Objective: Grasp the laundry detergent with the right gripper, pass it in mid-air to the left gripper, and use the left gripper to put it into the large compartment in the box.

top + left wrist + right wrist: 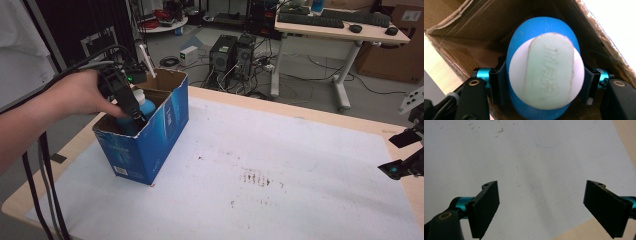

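1. The left claw (544,82) pinches a blue bottle (544,50) by its sides, inside the open blue cardboard box (150,145) on the surface (280,165).
2. Lift straight up, keeping the bottle clear of the box walls.
3. The right claw (541,207) hangs spread and idle; it could steady the box.

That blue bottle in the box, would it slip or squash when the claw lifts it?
The blue bottle looks smooth and rounded, so it might slip. The left claw pinches it at both sides without denting it, so it's probably fairly stiff. Standing it up afterwards, it may tip.
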